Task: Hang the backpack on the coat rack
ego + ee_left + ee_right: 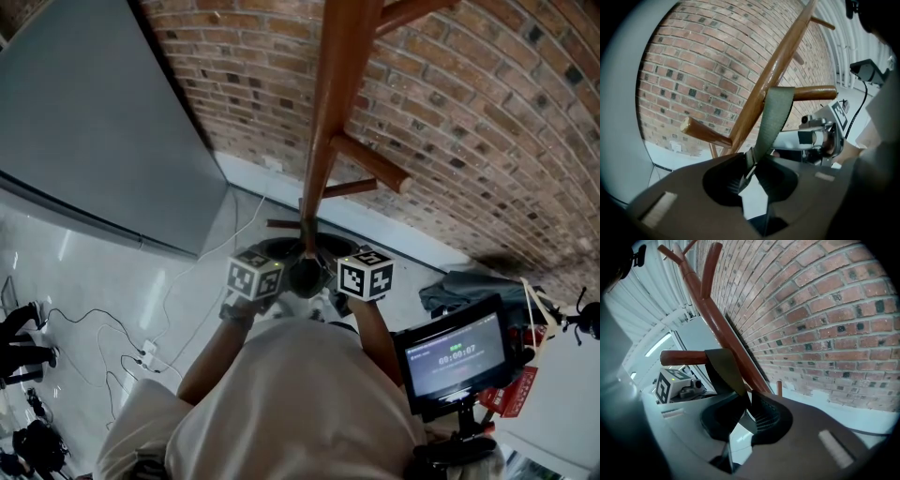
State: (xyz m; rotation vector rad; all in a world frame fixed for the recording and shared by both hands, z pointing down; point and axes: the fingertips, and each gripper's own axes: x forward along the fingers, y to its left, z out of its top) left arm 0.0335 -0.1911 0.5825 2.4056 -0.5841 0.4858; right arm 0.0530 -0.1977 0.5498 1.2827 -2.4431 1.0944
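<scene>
The wooden coat rack [328, 122] stands straight ahead against the brick wall. An olive backpack strap [776, 117] is looped over one peg [813, 93] and runs down between the jaws of my left gripper [757, 164]. Those jaws stand apart with floor showing between them. In the right gripper view the same strap [724, 369] drapes from the peg [684, 357] into my right gripper [749, 404], whose pads also stand off it. In the head view, both marker cubes [255, 275] [366, 272] flank the dark backpack [307, 274], which is mostly hidden.
A brick wall [487, 122] is behind the rack, and a grey panel [94, 122] stands to the left. A lower peg [705, 132] juts out on the left. Cables [141, 347] lie on the floor. A monitor [455, 356] and bundled cloth [469, 286] are at the right.
</scene>
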